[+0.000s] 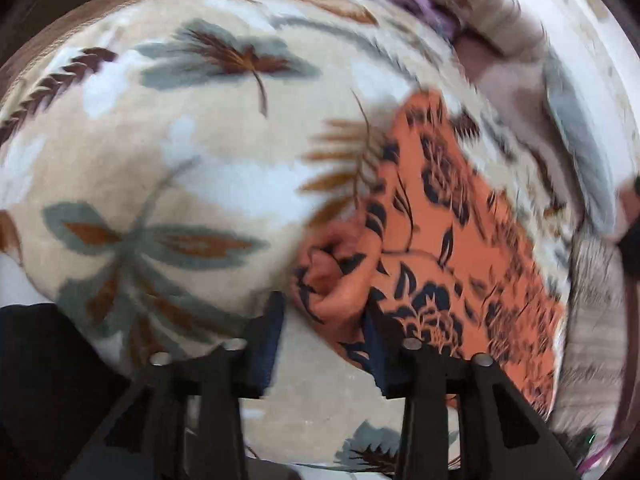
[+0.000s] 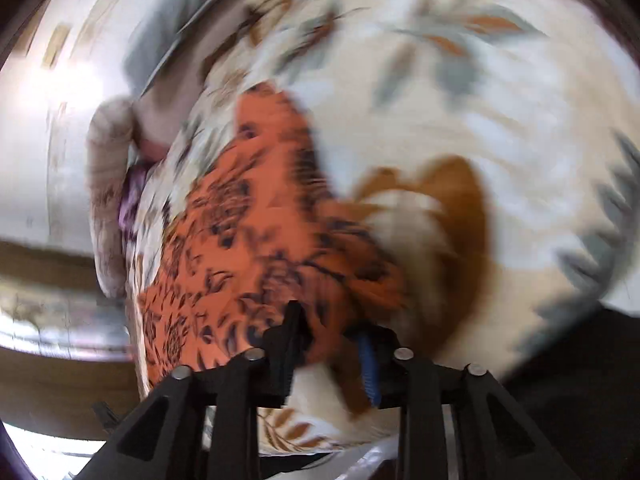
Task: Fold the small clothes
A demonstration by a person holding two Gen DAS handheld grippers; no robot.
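We see the orange floral garment (image 1: 448, 216) lying on the leaf-print blanket (image 1: 168, 152), long axis running from 5 toward 11 o'clock, its bunched corners pinched by our left gripper (image 1: 326, 332) and right gripper (image 2: 332, 336), details smeared by blur.

A: pretty sure this is someone's bedroom at home?
B: yeah, that cream leaf-print blanket (image 1: 208, 168) fills the whole view, soft like bedding. Rumpled fabrics (image 1: 500, 32) piled up at 1 o'clock, and pale tiled floor (image 2: 60, 128) over at 9 o'clock.
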